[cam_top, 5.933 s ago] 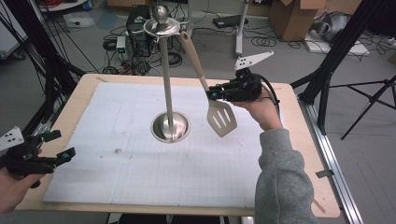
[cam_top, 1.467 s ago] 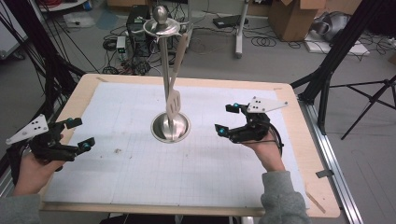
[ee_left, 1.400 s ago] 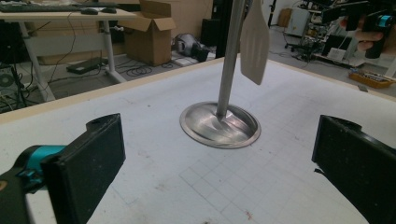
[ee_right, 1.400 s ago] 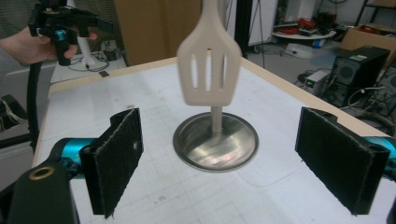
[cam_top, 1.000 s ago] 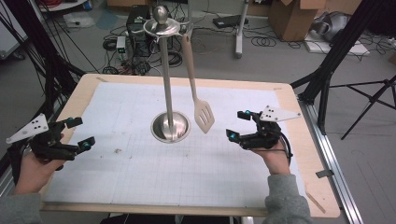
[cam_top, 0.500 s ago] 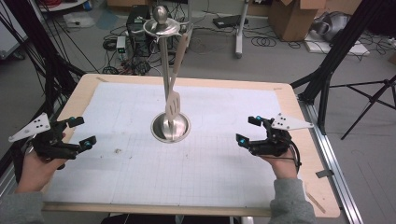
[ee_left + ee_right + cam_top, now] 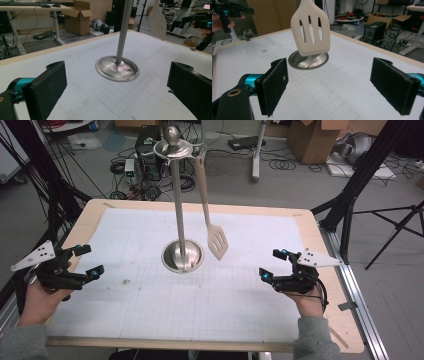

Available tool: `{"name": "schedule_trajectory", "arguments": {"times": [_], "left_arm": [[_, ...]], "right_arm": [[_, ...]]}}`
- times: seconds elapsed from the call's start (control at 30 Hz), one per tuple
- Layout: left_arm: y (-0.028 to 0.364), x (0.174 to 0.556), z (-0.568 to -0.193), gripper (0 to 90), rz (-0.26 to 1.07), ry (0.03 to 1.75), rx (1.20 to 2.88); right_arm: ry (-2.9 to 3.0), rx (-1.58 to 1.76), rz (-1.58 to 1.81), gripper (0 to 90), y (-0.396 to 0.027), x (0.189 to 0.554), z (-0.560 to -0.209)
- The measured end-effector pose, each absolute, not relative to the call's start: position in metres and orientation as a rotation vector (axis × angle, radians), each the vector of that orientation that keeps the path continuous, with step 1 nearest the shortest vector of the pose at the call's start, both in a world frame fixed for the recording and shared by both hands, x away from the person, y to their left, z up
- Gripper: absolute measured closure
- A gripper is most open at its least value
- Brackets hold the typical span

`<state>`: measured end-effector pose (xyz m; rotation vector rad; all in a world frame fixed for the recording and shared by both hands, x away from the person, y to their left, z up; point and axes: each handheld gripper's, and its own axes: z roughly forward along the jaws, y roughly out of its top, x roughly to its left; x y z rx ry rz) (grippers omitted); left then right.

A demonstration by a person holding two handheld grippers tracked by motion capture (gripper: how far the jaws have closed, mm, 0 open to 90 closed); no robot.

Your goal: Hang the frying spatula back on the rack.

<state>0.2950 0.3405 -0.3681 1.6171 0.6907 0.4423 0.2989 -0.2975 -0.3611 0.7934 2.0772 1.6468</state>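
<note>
A beige slotted spatula (image 7: 212,215) hangs from the ring at the top of a steel stand (image 7: 179,205), whose round base (image 7: 183,256) rests mid-table. The spatula's blade (image 7: 311,30) hangs free in front of the base (image 7: 308,60) in the right gripper view. My right gripper (image 7: 272,264) rests low at the table's right side, open and empty, well clear of the spatula. At the table's left edge my left gripper (image 7: 89,261) is open and empty too. In the left gripper view the stand's pole (image 7: 123,30) rises ahead, with the spatula (image 7: 157,20) beyond it.
A white gridded mat (image 7: 150,300) covers the wooden table (image 7: 345,330). A small speck of debris (image 7: 125,281) lies on the mat near the left gripper. Cables, boxes and tripod legs (image 7: 395,225) surround the table on the floor.
My right gripper let go of the spatula and drew back to the right and down to the table's right side. The spatula swings freely on the stand. The left gripper stayed put.
</note>
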Motion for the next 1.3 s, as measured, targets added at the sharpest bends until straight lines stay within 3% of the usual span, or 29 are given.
{"name": "schedule_trajectory", "arguments": {"times": [1.3], "left_arm": [[0.344,0.296,-0.373,3.1,0.427,0.678,1.593]], "right_arm": [[1.974,0.87,1.676,13.9,-0.347,0.261,-0.378]]}}
